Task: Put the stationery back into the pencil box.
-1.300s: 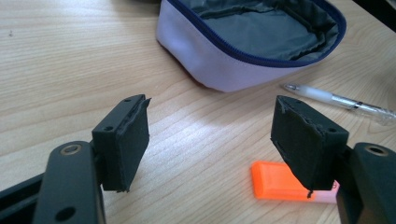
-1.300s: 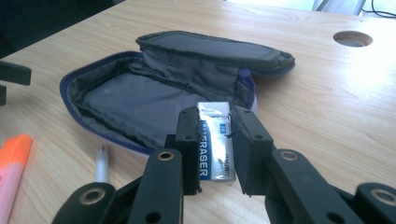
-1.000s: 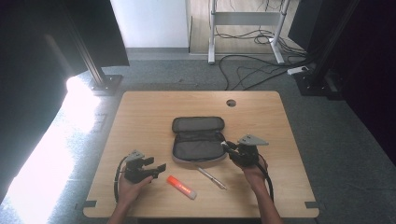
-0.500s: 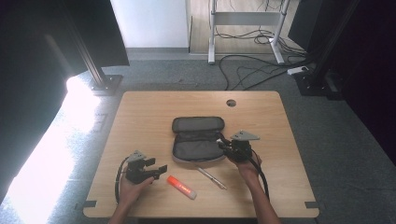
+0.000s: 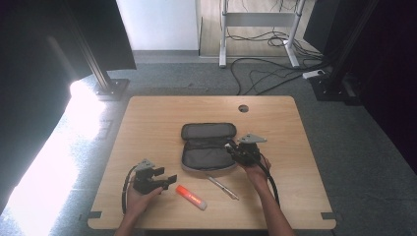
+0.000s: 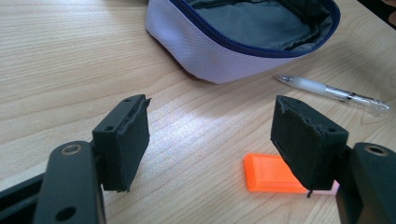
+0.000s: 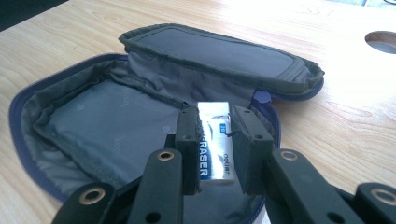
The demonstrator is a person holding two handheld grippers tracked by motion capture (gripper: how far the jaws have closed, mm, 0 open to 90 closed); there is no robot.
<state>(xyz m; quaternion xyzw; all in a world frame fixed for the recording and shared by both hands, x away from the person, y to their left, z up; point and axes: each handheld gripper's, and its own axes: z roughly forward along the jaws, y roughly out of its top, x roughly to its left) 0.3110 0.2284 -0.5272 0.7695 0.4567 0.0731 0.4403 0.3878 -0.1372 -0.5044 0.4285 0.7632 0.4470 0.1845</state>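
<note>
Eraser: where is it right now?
The eraser is clamped in the right gripper, over the open pencil case at its right end in the high view.

On the worktop [image 5: 147, 118] the opened pencil case [image 5: 206, 147] lies near the middle, its lid half behind the tray half; the right tool [image 5: 230, 147] sits at the case's right edge, with an eraser [image 7: 215, 140] between its jaws above the case's inner lining. In front of the case lie a pen [image 5: 222, 187], to the right, and a marker [image 5: 192, 196], to the left. The left tool [image 5: 169, 179] rests on the worktop just left of the marker, well apart from the case.
</note>
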